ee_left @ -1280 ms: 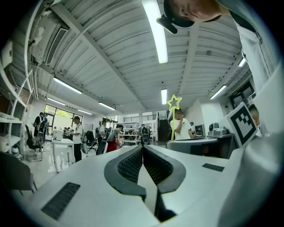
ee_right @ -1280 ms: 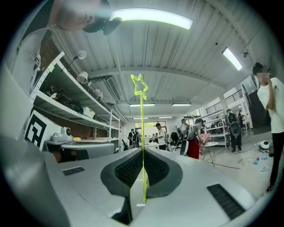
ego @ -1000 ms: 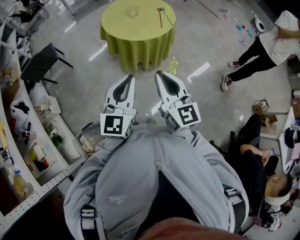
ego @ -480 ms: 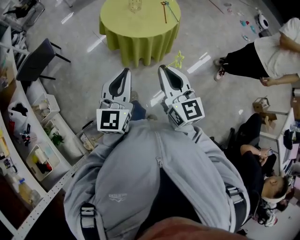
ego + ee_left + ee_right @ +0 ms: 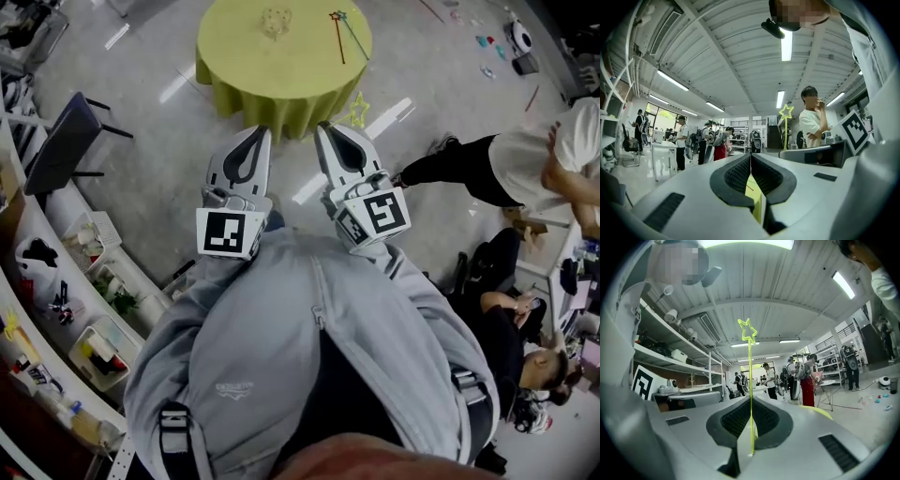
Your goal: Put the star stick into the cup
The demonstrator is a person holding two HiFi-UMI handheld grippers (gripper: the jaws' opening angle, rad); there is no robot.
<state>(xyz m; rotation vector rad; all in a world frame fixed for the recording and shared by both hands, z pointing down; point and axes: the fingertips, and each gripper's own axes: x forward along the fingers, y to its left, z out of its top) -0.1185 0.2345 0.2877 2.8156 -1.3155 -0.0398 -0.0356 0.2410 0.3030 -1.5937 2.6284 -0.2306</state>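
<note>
At left: left tool, pressed together on nothing. Far ahead, well apart from both tools: cup on the green surface. To the right: right tool, pinching the star stick upright, star above the tips. Judged to be the carrying step, cup not yet reached. Next: close in on the surface, line the stick's lower end over the cup mouth, lower, then let go.

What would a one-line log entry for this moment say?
right gripper: shut on star stick | left gripper: shut, empty | cup: on table ahead, not reached
</note>
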